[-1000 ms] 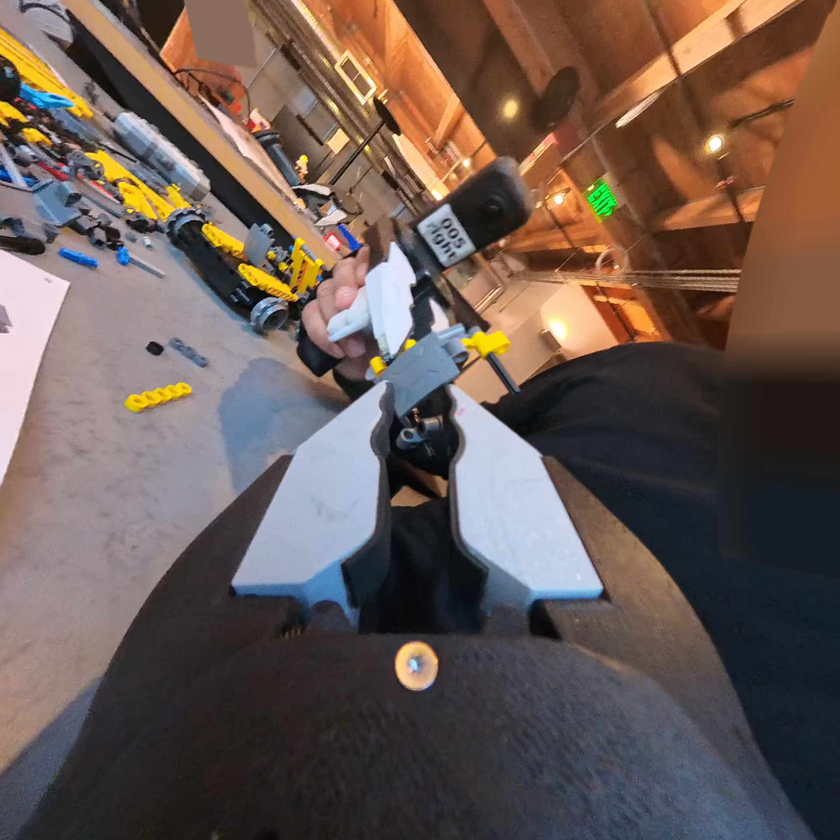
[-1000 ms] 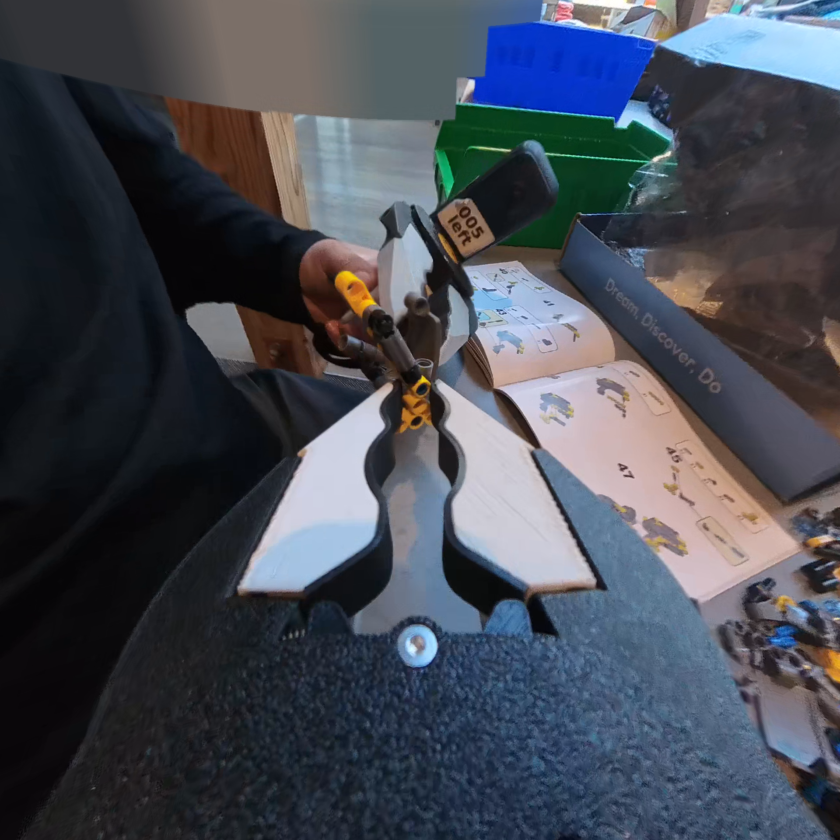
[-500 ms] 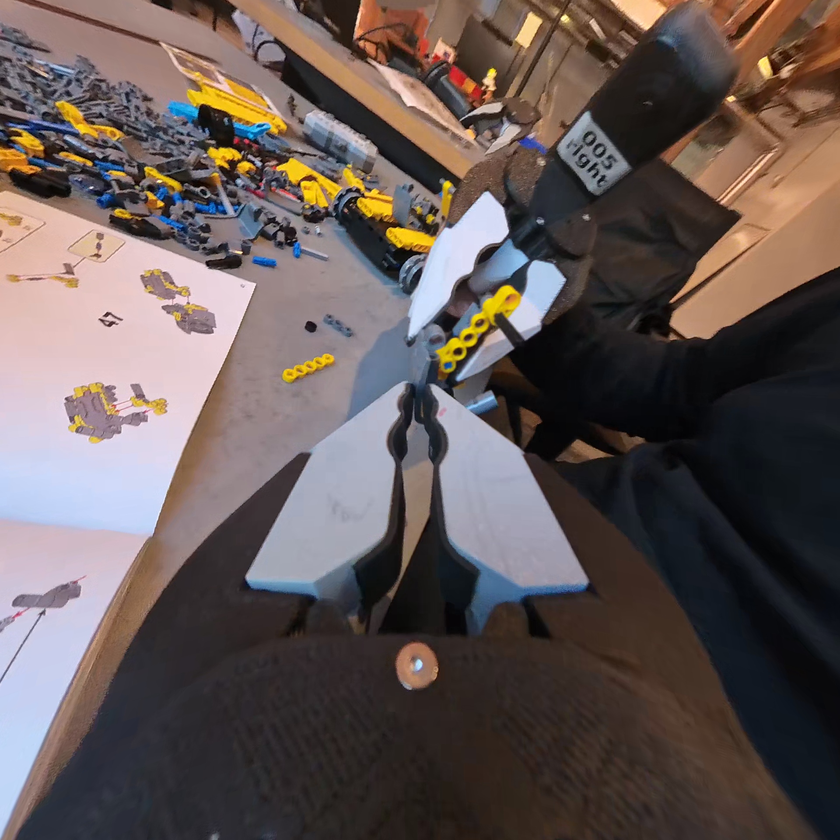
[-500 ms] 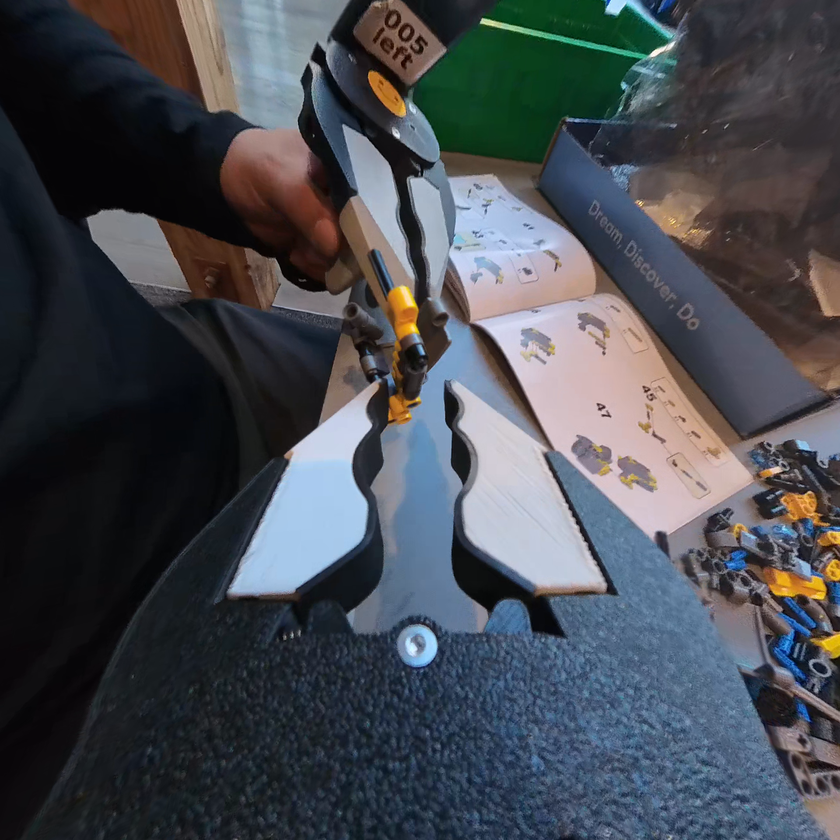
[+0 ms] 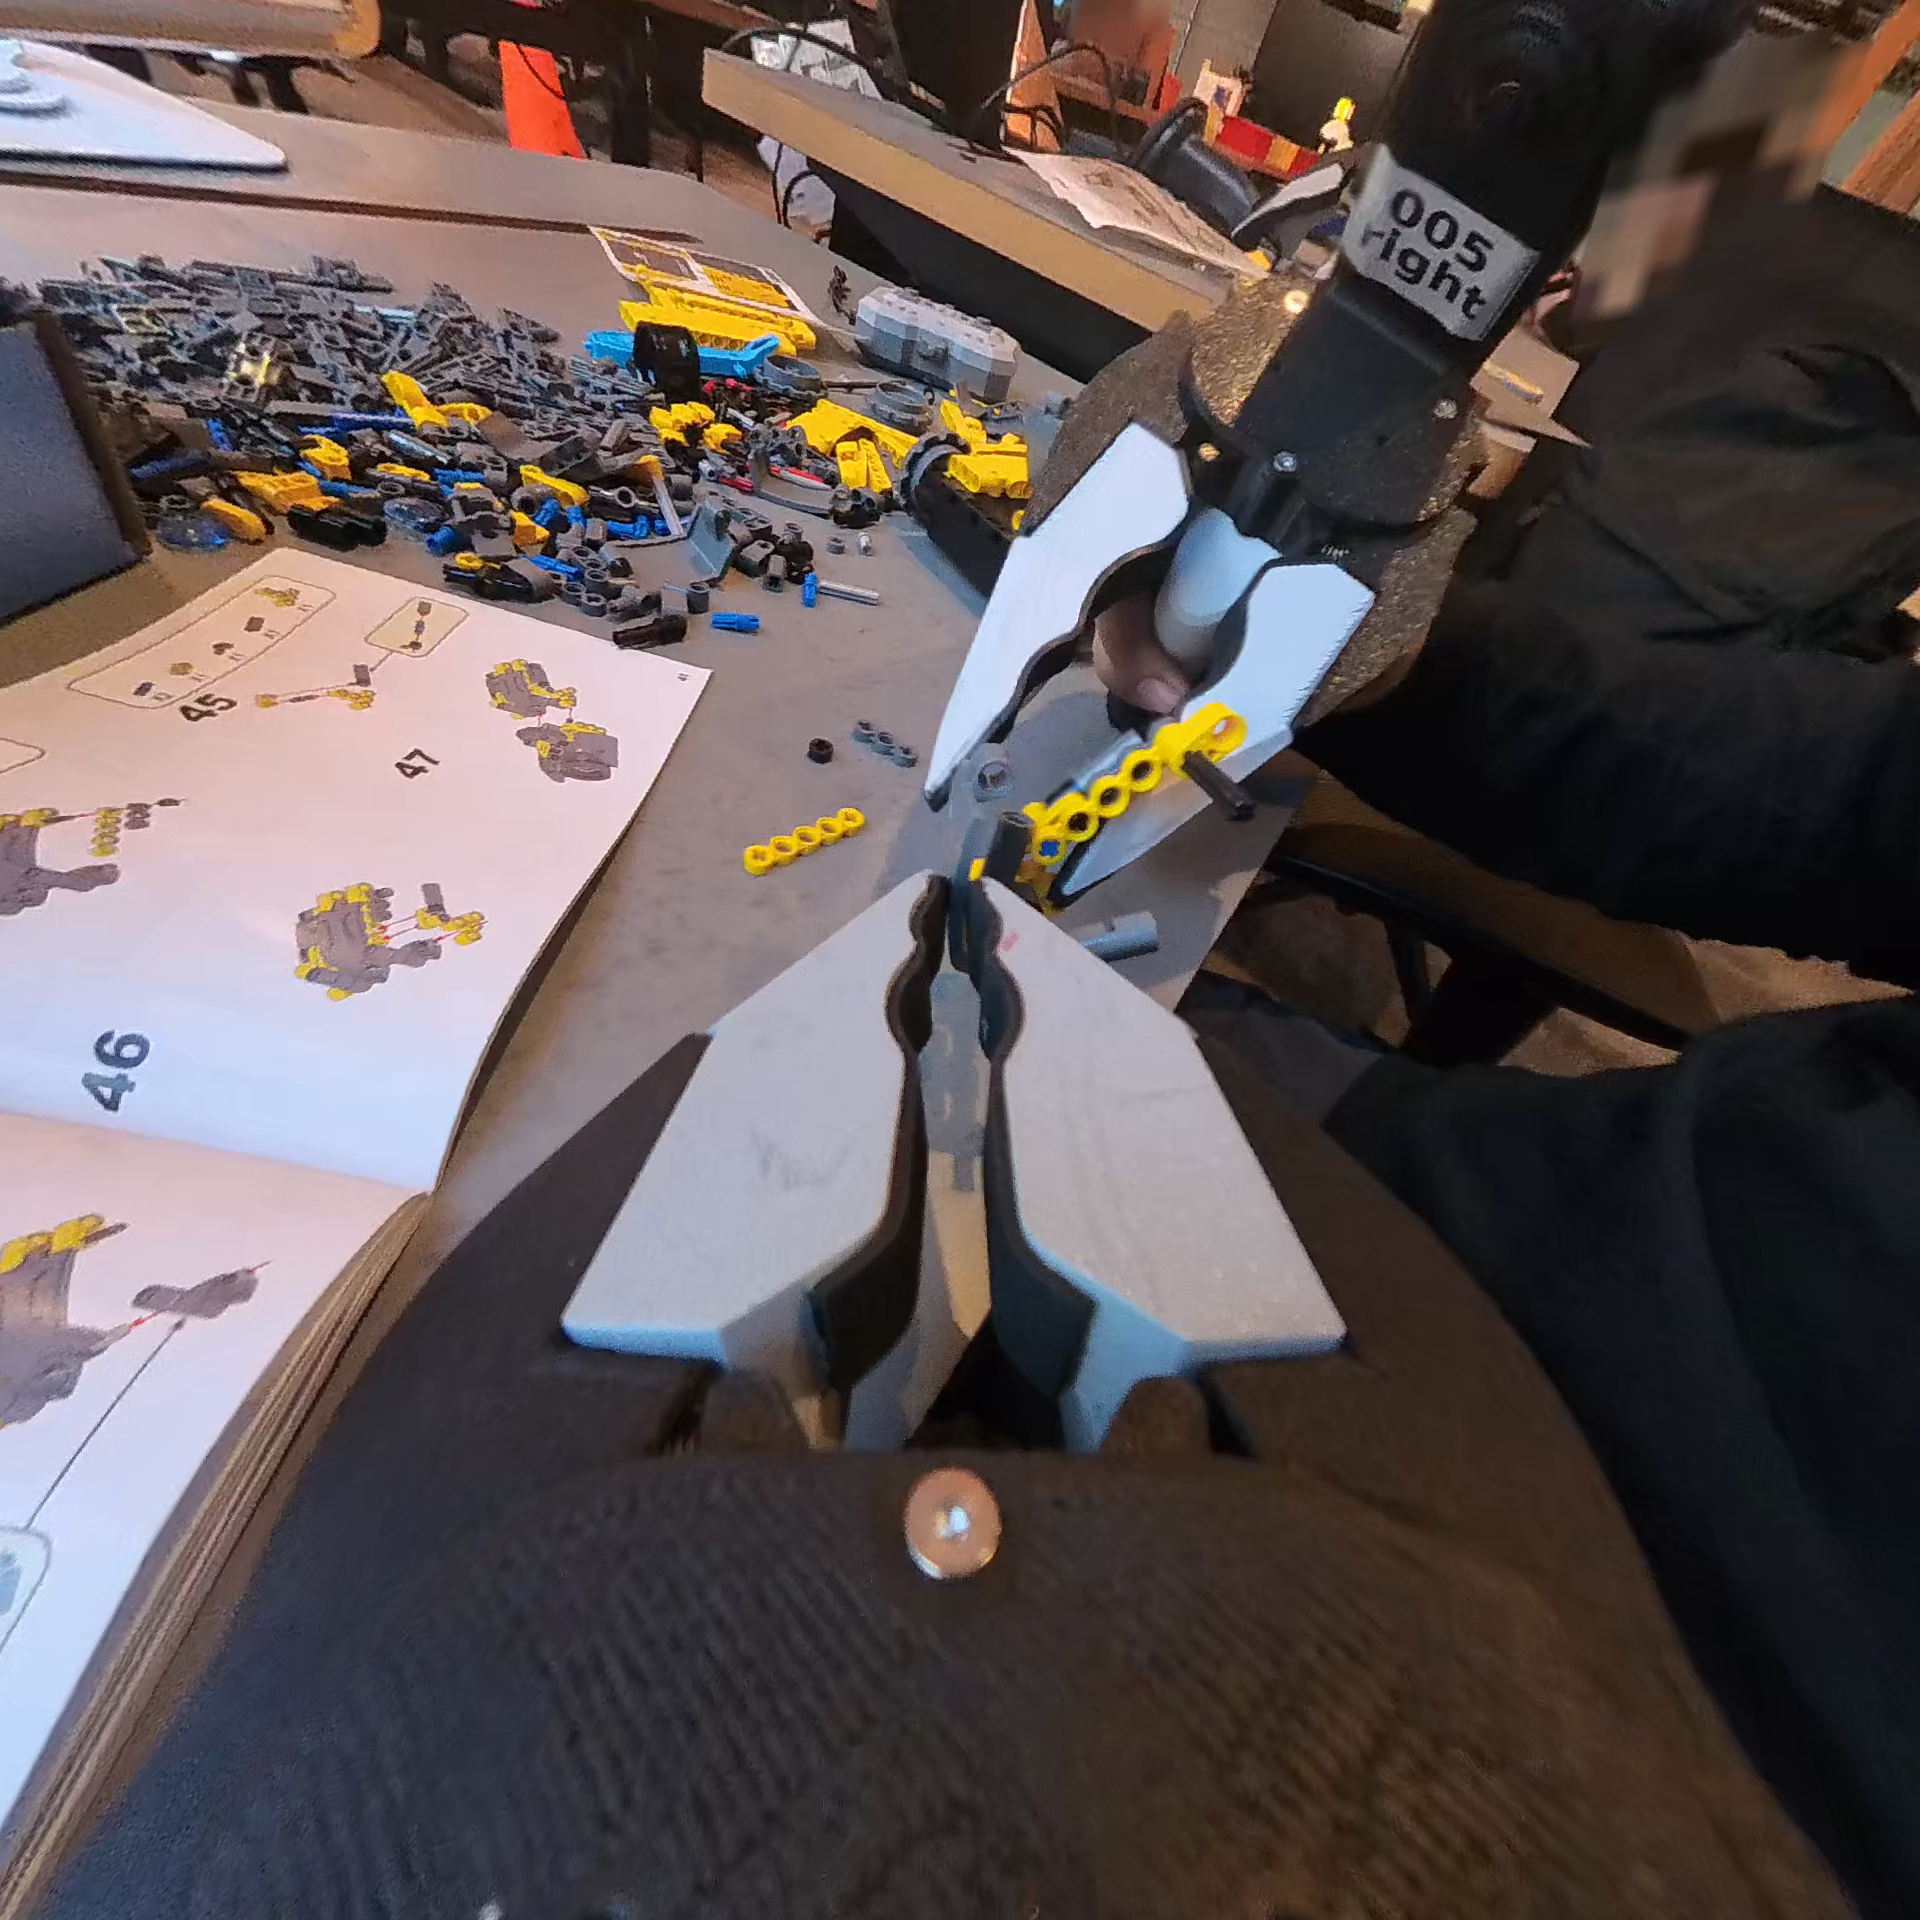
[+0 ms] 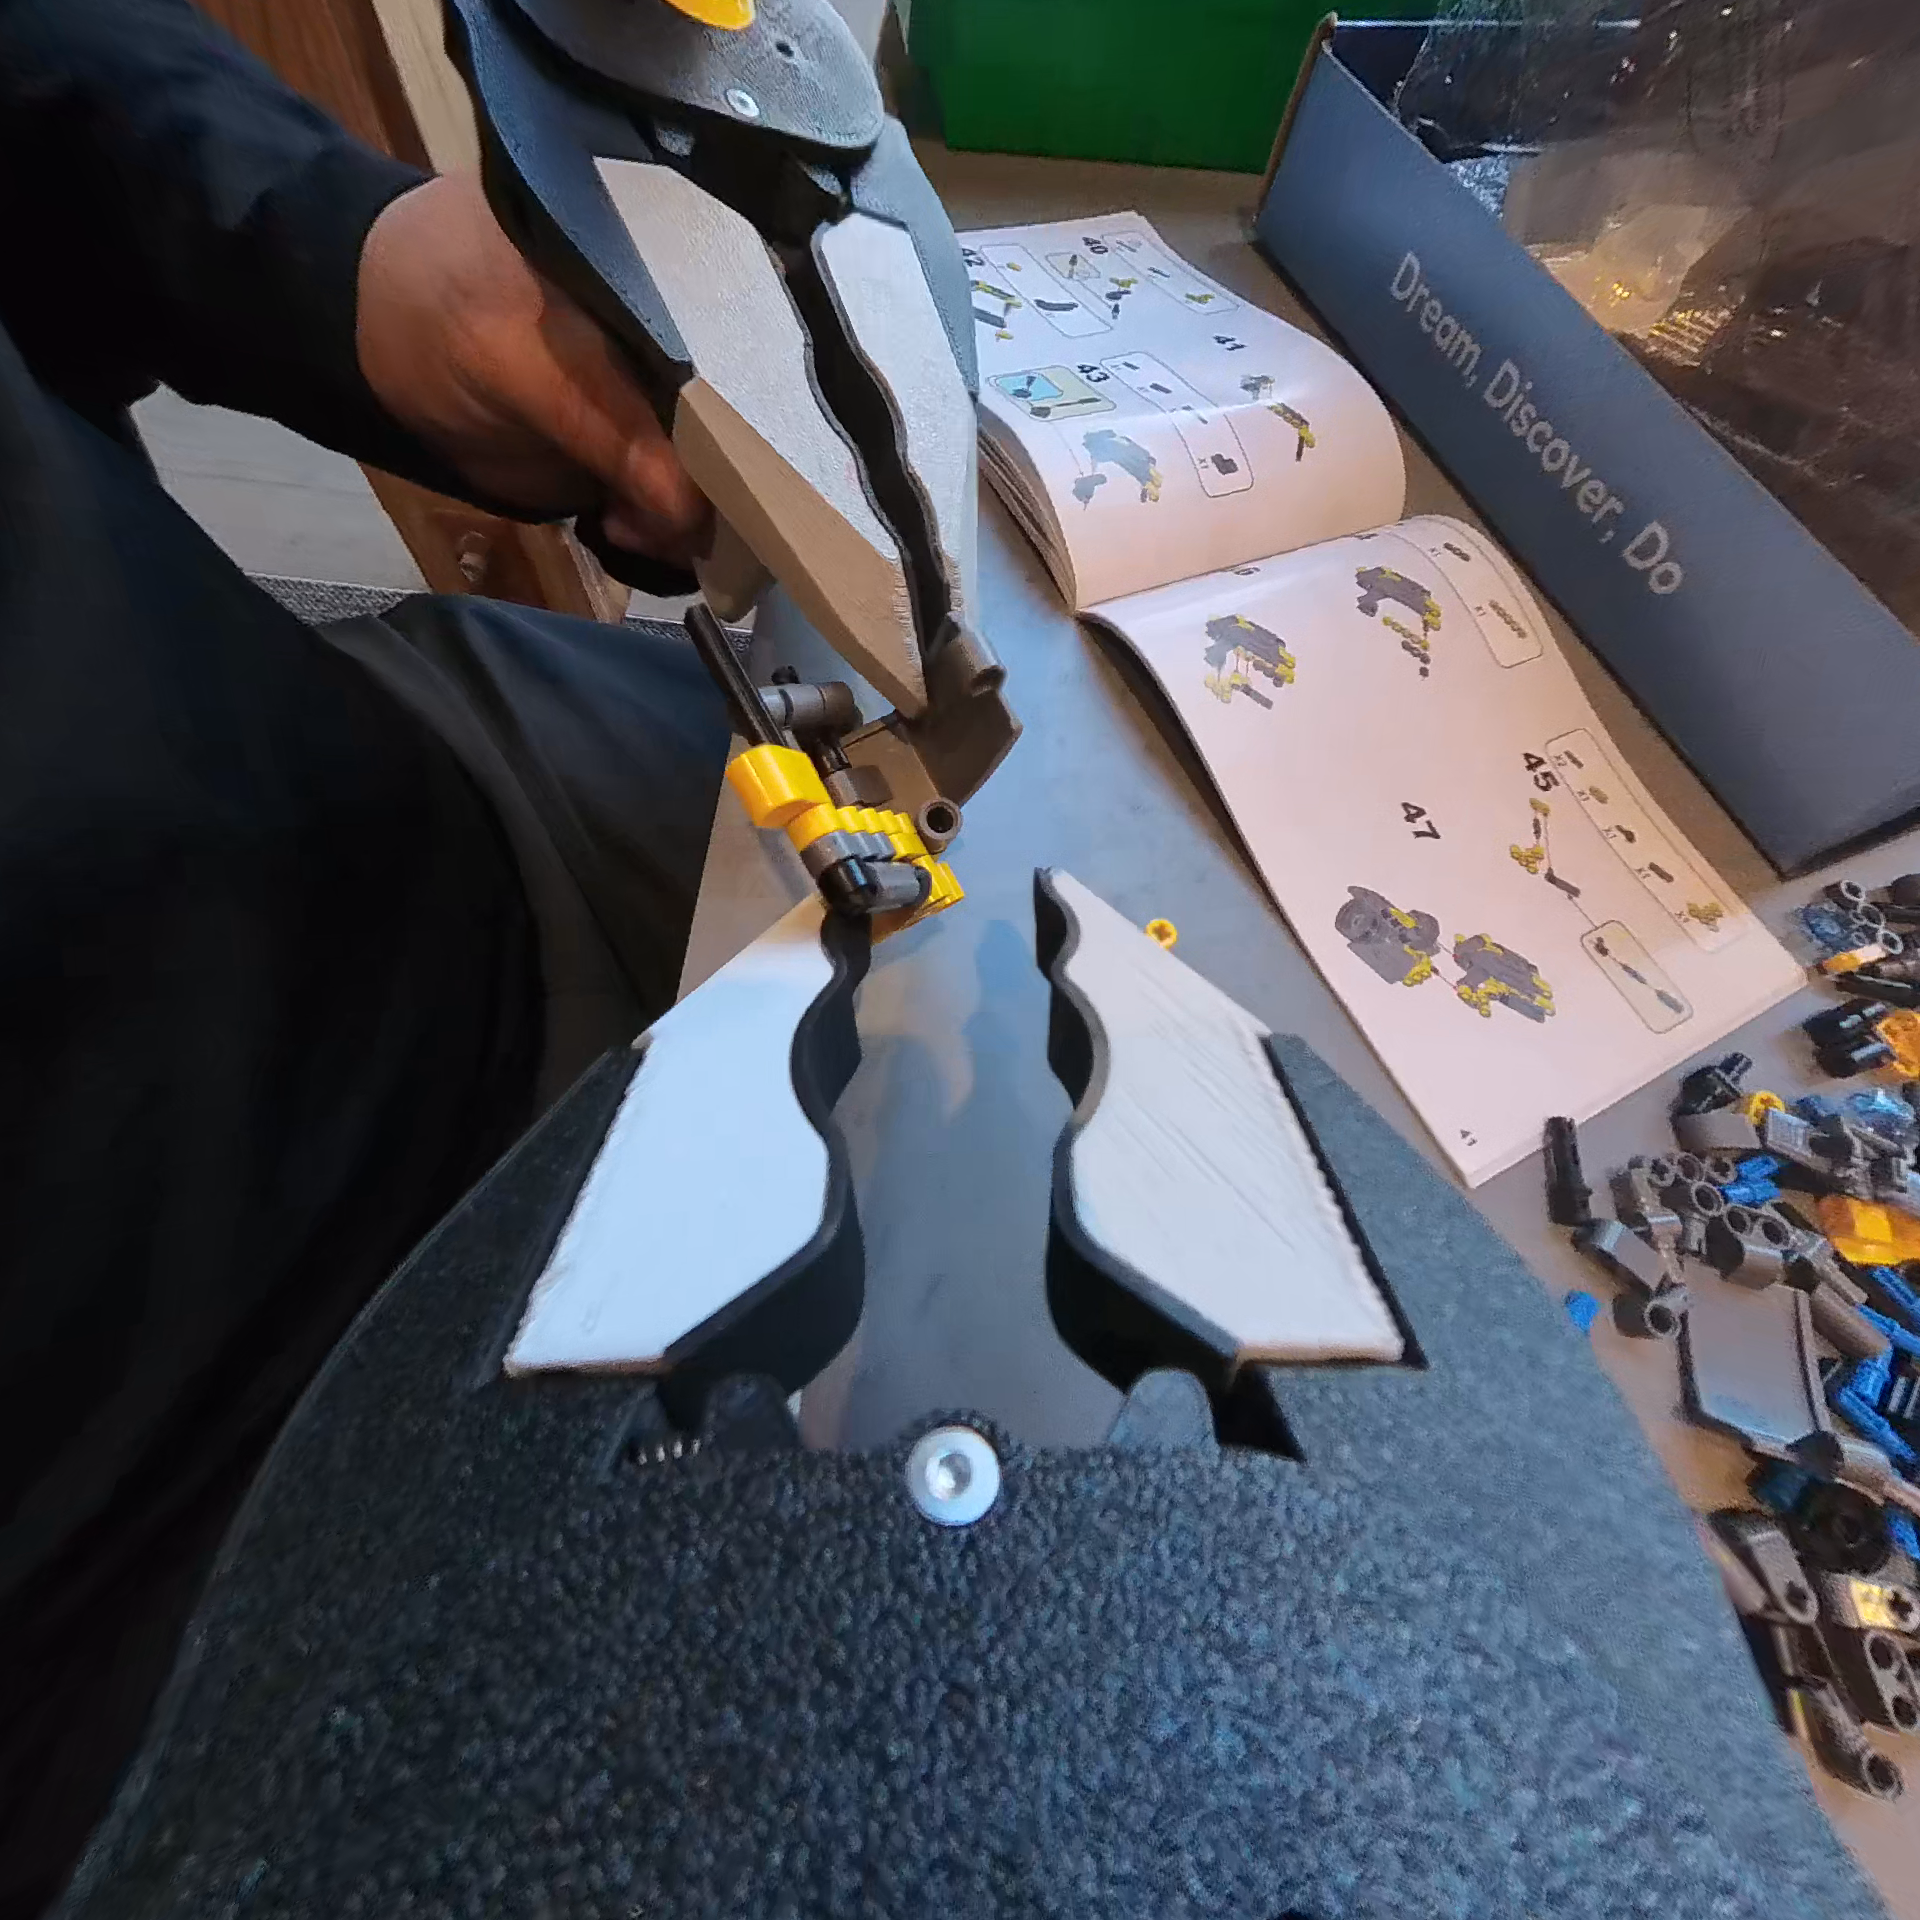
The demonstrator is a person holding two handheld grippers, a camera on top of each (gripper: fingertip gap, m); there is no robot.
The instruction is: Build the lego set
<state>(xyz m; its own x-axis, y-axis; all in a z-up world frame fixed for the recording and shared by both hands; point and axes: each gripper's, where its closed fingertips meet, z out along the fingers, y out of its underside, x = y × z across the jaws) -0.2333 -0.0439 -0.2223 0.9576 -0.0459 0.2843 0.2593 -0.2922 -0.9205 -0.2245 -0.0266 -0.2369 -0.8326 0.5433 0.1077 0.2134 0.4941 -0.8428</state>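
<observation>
My left gripper (image 5: 961, 906) is shut on the thin grey edge of a small grey-and-yellow brick assembly (image 5: 1132, 774). It holds the assembly in the air above the grey table (image 5: 727, 935). In the right wrist view the left gripper (image 6: 930, 670) comes down from the top, with the assembly (image 6: 862, 831) hanging from its tips. My right gripper (image 6: 940, 904) is open. Its left fingertip (image 6: 831, 935) touches the yellow end of the assembly. In the left wrist view the right gripper (image 5: 1008, 842) stands open around the yellow beam. A hand (image 6: 499, 384) grips the left handle.
An open instruction booklet (image 5: 312, 831) (image 6: 1455, 779) lies on the table. A pile of grey, yellow and blue bricks (image 5: 468, 457) (image 6: 1766, 1247) lies beyond it. A loose yellow beam (image 5: 805, 840) lies near the grippers. A dark box (image 6: 1558, 468) and a green bin (image 6: 1091, 83) stand behind. Less than 4 cm separates the two grippers' tips.
My right gripper has opened and let go of the yellow part of the assembly. Both grippers have tilted down over the table, and the left still holds the assembly.
</observation>
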